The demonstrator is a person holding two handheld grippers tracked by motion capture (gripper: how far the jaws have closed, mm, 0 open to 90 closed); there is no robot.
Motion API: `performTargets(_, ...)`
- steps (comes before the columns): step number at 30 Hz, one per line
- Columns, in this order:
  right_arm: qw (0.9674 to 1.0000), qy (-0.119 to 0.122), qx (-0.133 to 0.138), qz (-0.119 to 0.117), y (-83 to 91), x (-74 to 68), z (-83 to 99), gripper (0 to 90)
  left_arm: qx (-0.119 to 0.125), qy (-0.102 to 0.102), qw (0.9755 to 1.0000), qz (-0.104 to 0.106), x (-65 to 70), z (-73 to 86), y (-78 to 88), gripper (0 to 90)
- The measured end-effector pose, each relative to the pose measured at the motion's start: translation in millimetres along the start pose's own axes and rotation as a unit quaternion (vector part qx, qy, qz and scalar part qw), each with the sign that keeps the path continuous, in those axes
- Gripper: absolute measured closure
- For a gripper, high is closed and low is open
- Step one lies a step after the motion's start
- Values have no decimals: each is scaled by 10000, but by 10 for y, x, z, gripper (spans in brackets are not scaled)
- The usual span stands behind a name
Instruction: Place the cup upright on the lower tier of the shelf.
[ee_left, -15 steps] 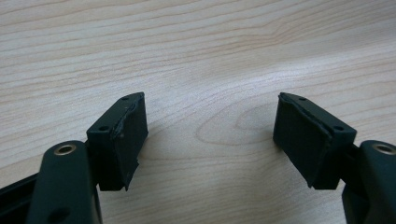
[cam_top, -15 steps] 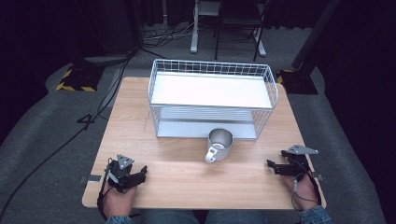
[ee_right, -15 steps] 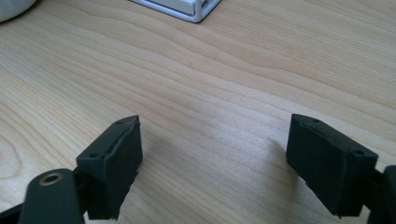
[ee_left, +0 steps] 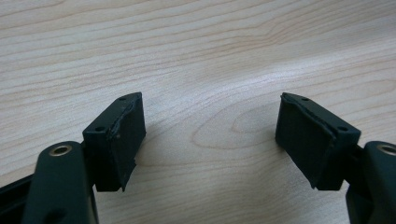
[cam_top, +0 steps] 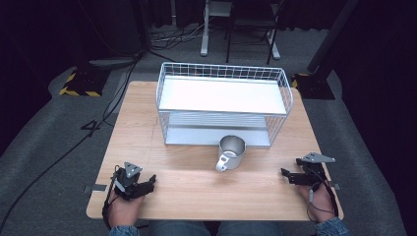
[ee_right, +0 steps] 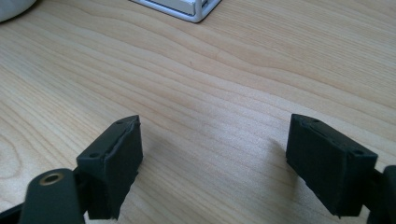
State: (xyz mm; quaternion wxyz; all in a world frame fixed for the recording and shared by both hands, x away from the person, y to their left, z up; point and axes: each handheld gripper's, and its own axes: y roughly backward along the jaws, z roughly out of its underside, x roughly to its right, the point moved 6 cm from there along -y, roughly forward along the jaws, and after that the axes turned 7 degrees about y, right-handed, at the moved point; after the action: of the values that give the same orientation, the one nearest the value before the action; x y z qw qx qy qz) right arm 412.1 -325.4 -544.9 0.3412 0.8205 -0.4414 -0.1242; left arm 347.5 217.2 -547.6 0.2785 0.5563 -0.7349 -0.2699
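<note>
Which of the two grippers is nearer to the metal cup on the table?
The right gripper is nearer to the metal cup. The left gripper rests farther away, near the table's front left corner. Both have open jaws and hold nothing.

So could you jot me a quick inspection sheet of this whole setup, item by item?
Surface: light wooden table, bare between the tongs.
Job's things: white wire rack with two shelves at the far middle; metal mug upright just in front of it, handle toward the person.
Clutter: nothing seen.
Grippers: left tongs near the left front corner, jaws open and empty; right tongs near the right front corner, jaws open and empty.
Cables: black cable across the floor at left.
Surroundings: grey carpet, dark room, a yellow-black striped base beyond the table.
</note>
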Motion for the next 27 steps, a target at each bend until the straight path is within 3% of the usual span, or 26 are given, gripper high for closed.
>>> performTargets(11, 10000, 1, 0, 1, 0, 1, 0, 188, 4, 28, 10000, -54, 1, 21, 26, 257)
performTargets(15, 10000, 0, 0, 0, 0, 1, 0, 188, 203, 47, 9997, -84, 16, 26, 68, 245)
performTargets(19, 10000, 0, 0, 0, 0, 0, 0, 188, 370, 180, 9991, 99, 59, 19, 128, 241)
performTargets(27, 10000, -1, 0, 1, 0, 0, -1, 188, 501, -2, 9983, 306, 267, -45, 317, 237)
